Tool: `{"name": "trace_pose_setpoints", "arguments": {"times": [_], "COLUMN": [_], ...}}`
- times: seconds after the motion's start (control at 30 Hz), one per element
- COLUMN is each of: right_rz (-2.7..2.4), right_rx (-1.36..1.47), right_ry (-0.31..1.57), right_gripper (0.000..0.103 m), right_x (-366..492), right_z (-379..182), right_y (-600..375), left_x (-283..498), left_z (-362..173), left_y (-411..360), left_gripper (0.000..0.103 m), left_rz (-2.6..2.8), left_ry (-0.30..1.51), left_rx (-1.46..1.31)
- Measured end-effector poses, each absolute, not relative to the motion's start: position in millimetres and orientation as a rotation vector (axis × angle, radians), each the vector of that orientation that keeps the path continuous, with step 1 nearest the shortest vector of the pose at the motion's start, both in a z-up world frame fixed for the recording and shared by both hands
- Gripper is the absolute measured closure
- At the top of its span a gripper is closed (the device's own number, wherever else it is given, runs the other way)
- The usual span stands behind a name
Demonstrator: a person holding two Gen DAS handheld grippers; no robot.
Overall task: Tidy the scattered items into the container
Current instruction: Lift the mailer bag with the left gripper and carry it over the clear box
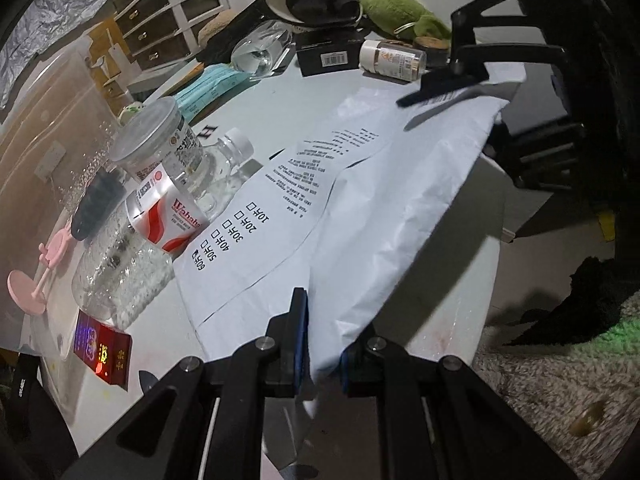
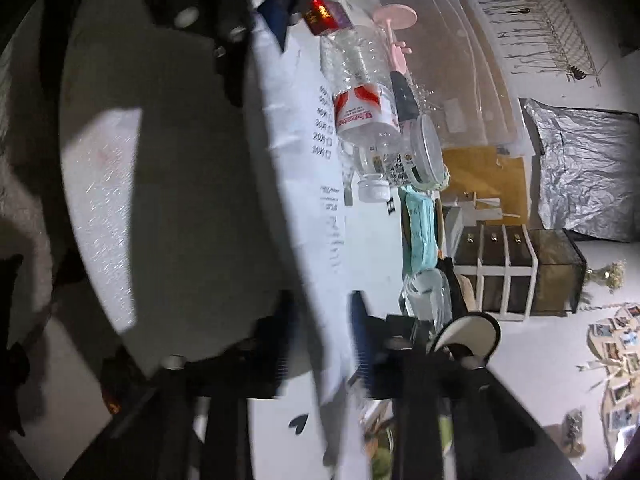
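Right wrist view motion-blurred; right tongs [image 2: 324, 344] smeared, pad contact on white bag [image 2: 304, 184] unreadable. Bag print too small to read. Clear container [image 2: 460, 60] cut by top edge. Left tongs [image 1: 324, 344] bases cut by bottom edge; red box [image 1: 103, 350] lettering illegible.

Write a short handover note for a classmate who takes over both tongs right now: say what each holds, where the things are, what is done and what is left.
Left tongs: shut on the near edge of the white bag.
Right tongs: shut on the bag's far edge.
The bag lies across the table.
Water bottle, lidded jar, red box, pill bottle and glass lie on the table.
Clear bin stands beside the table.
Done: nothing visibly packed.
Left: all items.
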State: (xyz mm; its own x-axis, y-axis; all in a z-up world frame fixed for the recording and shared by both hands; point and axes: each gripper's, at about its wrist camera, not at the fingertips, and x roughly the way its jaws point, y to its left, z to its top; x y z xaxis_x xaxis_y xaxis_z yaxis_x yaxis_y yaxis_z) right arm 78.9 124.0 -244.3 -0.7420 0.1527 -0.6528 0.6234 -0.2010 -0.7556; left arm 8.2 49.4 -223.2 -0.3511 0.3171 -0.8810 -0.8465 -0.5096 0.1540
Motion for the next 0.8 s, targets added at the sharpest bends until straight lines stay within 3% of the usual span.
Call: {"name": "trace_pose_setpoints", "arguments": {"times": [0.2, 0.5, 0.8], "right_rz": [-2.052, -2.161, -2.299], "right_rx": [0.944, 0.785, 0.414], "right_ry": [1.588, 1.634, 1.692], "right_gripper": [0.095, 0.095, 0.095], "right_x": [66.2, 51.5, 12.1], "right_z": [-206.2, -120.8, -19.6], "right_y": [127.6, 141.3, 130.4], "left_x": [3.2, -5.7, -33.3], "left_z": [-186.1, -100.0, 1.1], "left_y": [56.3, 65.0, 45.0], "left_gripper": [0.091, 0.091, 0.091], "left_rz": [2.006, 2.178, 2.461], "left_ry": [0.783, 0.681, 0.747], "left_rx": [-1.062, -0.959, -0.669]}}
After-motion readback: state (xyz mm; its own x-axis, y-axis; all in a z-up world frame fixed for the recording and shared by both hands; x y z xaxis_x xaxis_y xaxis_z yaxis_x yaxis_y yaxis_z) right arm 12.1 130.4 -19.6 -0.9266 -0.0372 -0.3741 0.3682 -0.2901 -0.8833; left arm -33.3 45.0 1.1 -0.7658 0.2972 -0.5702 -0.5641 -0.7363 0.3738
